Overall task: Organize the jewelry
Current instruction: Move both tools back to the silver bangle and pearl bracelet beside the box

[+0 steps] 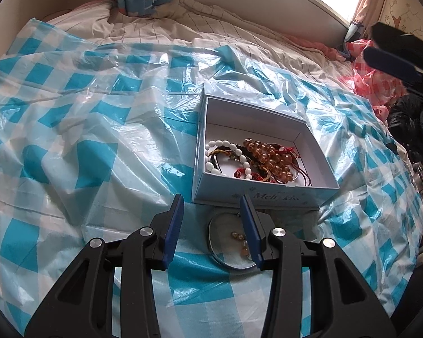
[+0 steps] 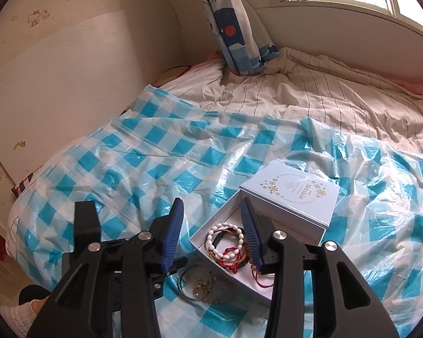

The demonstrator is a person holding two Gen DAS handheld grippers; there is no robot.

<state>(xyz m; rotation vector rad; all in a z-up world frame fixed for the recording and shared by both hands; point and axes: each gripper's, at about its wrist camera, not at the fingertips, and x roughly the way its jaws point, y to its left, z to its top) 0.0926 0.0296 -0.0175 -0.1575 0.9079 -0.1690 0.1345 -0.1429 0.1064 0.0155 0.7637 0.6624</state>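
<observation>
Most bracelets lie in the box point(image 1: 263, 166) mid-bed; one bangle point(image 1: 231, 242) lies on the bed just near of it. Left gripper point(image 1: 213, 225) and right gripper point(image 2: 211, 233) hold nothing, jaws apart. Next, likely: grasp the bangle's thin rim.

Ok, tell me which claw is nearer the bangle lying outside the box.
Left. The left claw hangs open right over the bangle, one finger crossing it in its own view. The right claw is held up and away, off to the right beyond the box.
</observation>
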